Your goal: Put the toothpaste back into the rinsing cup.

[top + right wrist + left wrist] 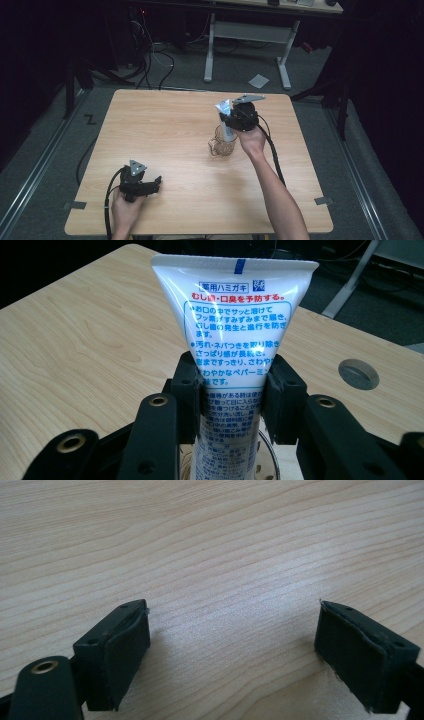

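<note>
A white toothpaste tube (235, 325) with blue and red print stands upright, crimped end up, and my right gripper (232, 395) is shut on its middle. In the high view the tube (224, 111) reaches down into a clear glass mug (223, 142) at the middle of the table, with my right gripper (235, 120) over it. The mug's rim (267, 450) peeks out below the jaws in the right gripper view. My left gripper (156, 183) rests near the front left of the table. Its jaws (232, 655) stand wide open over bare wood, with nothing between them.
The light wooden table (165, 120) has a round cable hole (358, 373) near one edge. Beyond the far edge stand a white desk frame (247, 35) and cables (150, 60) on a grey floor. Black cables trail from both grippers.
</note>
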A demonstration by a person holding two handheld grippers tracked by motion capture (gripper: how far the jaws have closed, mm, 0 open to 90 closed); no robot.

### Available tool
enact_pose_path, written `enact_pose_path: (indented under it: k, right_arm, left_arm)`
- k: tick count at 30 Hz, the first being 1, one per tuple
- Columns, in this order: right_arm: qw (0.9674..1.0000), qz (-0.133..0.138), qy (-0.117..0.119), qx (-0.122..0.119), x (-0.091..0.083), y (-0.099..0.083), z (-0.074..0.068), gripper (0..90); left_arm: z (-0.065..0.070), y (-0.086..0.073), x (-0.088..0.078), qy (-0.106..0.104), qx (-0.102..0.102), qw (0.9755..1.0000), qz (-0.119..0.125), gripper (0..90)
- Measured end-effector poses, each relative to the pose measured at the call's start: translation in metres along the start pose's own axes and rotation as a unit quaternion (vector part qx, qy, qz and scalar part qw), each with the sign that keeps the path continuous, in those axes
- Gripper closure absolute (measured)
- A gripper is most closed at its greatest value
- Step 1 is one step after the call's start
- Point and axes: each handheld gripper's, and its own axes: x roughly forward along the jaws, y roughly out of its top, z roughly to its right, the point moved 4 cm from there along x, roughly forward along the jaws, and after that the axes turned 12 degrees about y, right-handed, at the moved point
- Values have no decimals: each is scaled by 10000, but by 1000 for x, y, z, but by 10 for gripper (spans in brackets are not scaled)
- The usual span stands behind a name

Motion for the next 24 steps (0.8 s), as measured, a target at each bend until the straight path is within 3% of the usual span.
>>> enact_pose_path:
  k: [24]
  right_arm:
    - [9998, -193, 82, 67, 7, -19, 1, 632]
  left_arm:
    - [0, 0, 0, -1, 1, 10000, -1, 148]
